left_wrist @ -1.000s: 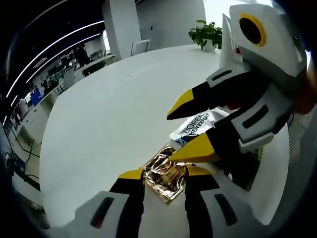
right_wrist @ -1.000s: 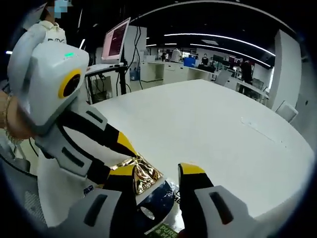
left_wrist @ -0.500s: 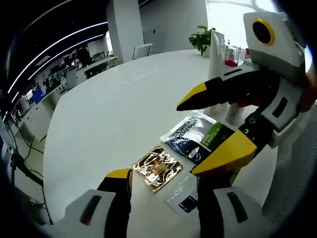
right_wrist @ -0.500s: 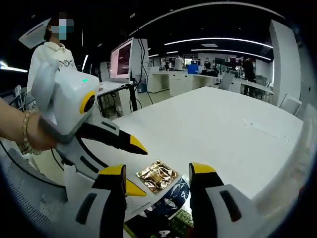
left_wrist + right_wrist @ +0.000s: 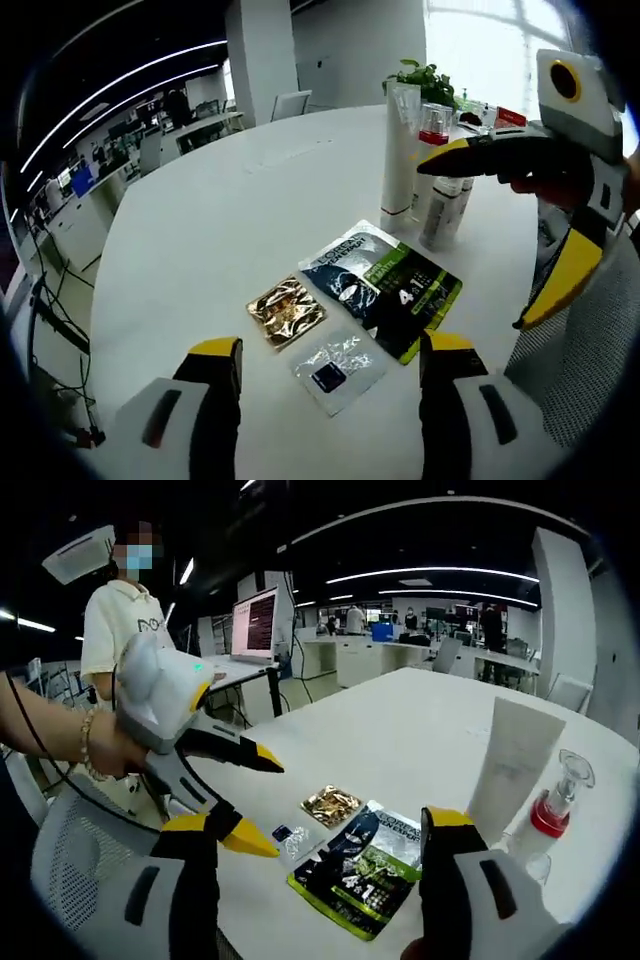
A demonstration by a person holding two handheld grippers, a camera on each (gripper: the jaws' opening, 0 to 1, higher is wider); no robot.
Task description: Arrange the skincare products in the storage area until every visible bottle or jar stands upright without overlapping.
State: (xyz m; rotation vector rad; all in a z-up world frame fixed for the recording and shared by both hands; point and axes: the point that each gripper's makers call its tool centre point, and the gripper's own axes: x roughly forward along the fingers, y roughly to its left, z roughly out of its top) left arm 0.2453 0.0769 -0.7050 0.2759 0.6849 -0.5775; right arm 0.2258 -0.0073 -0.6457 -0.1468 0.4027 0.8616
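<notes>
**Ana:** Left gripper (image 5: 325,352) sits at the bottom of the left gripper view, its jaws spread wide with nothing between them. Past its tips, low in the middle of that view, three flat packs lie on the white table (image 5: 200,220): a gold foil sachet (image 5: 286,310), a small clear sachet (image 5: 337,369) just beside it, and a larger dark-and-green packet (image 5: 385,288) touching or just overlapping the clear one.

**Ben:** And the right gripper (image 5: 318,832)?

**Ana:** It too is agape and empty, at the bottom of the right gripper view. It also enters the left gripper view at the right edge. The uprights are a tall white tube (image 5: 402,160) and two bottles beside it, one with a red collar (image 5: 430,175), one with a white cap (image 5: 445,210), upper right of centre in the left gripper view. All three appear to stand.

**Ben:** So which step is in hand?

**Ana:** Likely a pause between placements, both tools clear of the products. The flat packs seem the remaining work. The next move probably calls for lowering one gripper flat to the table and nipping a thin edge, which is easy to miss.
</notes>
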